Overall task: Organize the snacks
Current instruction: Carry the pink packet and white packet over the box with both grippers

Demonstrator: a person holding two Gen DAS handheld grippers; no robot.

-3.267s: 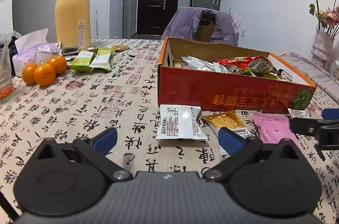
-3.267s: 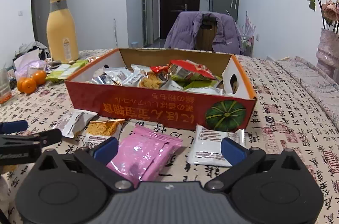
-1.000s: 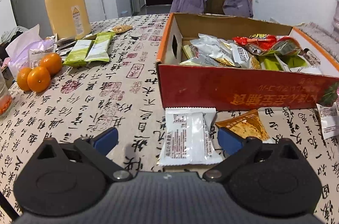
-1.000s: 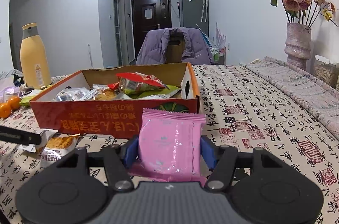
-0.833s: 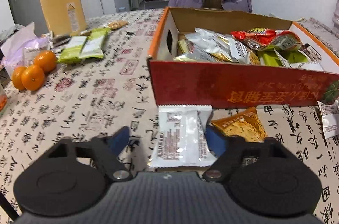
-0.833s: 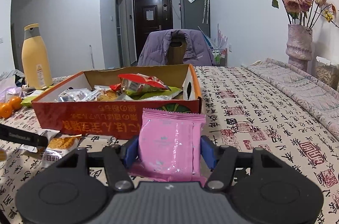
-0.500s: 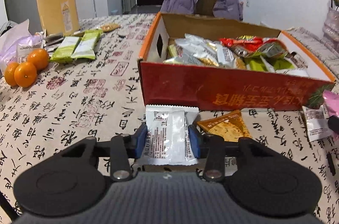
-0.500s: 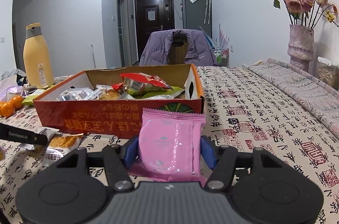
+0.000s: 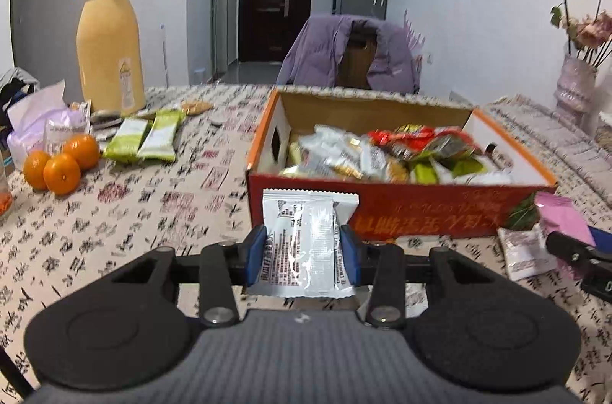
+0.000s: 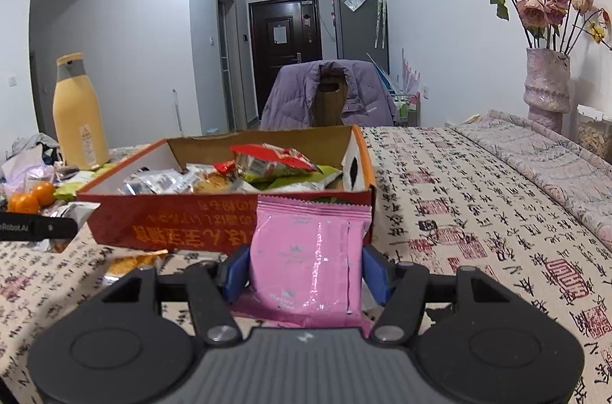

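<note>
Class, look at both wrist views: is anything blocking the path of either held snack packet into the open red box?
Nothing visible does. The white packet and pink packet are each clamped just short of the red box; only its near wall lies ahead, and its top is open.

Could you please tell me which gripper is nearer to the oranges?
Left. The left gripper holds its packet just right of the oranges; the right gripper is beyond the box's far end.
</note>
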